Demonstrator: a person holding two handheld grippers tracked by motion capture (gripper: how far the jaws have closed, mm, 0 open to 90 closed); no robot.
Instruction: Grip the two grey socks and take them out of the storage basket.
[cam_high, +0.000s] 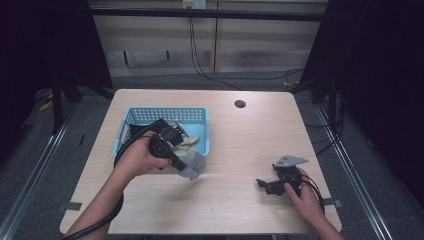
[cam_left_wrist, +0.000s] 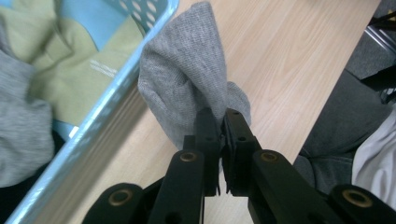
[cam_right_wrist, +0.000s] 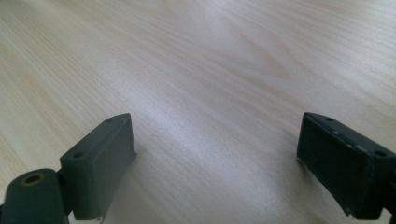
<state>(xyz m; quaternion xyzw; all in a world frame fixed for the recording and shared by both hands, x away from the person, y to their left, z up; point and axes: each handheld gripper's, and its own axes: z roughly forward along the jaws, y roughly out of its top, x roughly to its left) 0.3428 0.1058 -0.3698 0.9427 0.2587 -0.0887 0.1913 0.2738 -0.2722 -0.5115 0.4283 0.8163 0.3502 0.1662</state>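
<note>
A grey sock (cam_left_wrist: 187, 88) hangs from my left gripper (cam_left_wrist: 223, 122), whose jaws are shut on its cloth. In the high view that grey sock (cam_high: 194, 167) sits just off the front right corner of the blue basket (cam_high: 206, 131), with the left gripper (cam_high: 183, 166) over the wood. Inside the basket (cam_left_wrist: 100, 109) lie a pale green garment (cam_left_wrist: 93, 65) and another grey piece (cam_left_wrist: 21, 126). My right gripper (cam_high: 260, 183) rests low on the table at the front right, and its jaws (cam_right_wrist: 215, 163) stand wide apart over bare wood with nothing between them.
The wooden table (cam_high: 250, 145) has a round cable hole (cam_high: 240, 104) near its far edge. The floor drops away past the table's right edge (cam_left_wrist: 355, 93). Black and pale clothes (cam_high: 187, 140) fill the basket.
</note>
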